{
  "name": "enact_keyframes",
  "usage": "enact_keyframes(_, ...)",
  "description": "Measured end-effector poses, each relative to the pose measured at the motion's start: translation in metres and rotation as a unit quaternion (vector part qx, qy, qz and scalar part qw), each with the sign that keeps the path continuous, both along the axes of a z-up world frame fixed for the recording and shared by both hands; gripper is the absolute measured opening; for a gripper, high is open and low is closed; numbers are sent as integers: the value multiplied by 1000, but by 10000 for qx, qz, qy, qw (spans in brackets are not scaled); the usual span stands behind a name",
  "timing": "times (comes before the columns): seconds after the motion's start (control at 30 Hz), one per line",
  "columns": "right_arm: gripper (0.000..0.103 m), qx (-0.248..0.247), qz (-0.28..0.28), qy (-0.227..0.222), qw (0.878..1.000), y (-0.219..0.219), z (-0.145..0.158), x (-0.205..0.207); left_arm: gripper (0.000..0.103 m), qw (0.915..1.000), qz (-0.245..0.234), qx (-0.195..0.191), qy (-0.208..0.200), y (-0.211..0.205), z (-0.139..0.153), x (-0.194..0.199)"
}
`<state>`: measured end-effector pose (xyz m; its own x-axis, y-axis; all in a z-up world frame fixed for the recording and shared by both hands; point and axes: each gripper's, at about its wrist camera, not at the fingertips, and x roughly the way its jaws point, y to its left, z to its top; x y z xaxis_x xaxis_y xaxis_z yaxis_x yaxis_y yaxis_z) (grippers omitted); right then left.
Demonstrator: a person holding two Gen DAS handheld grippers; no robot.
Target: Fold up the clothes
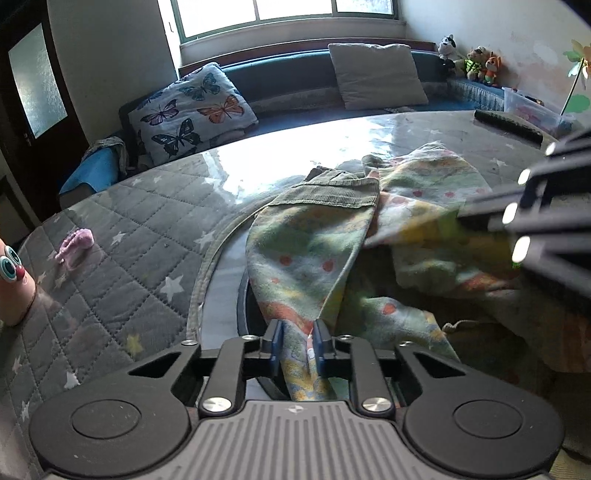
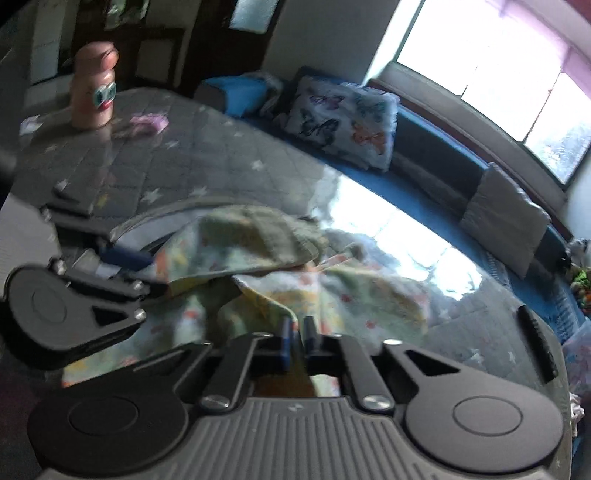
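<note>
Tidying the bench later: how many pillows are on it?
2: a butterfly pillow at the bench's left end, a plain grey pillow under the window. Others could lie out of view.

- Window [image 1: 284,11] at 12 o'clock, bright daylight glaring on the table [image 1: 258,162].
- Blue bench [image 1: 291,77] under it with a butterfly cushion [image 1: 192,110] at 10 o'clock and a grey cushion [image 1: 376,74] at 1 o'clock.
- Plush toys [image 1: 472,62] in the corner at 2 o'clock.
- Dark door [image 1: 33,92] at 9 o'clock.
- Pale walls [image 1: 110,48].
</note>
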<state>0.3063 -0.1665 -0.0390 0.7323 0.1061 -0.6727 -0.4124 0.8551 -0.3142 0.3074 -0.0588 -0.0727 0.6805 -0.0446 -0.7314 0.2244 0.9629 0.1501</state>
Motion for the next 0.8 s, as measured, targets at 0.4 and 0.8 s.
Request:
enact_keyframes(0.4, 1, 495, -1850, -1140, 9748, -132, 51, -64, 2, 9988, 449, -128, -131, 24, 10, -3)
enact_keyframes(0.8, 29, 856, -428, -183, 9952, -80, 29, -36, 28, 9987, -439, -234, -55, -9, 20, -9)
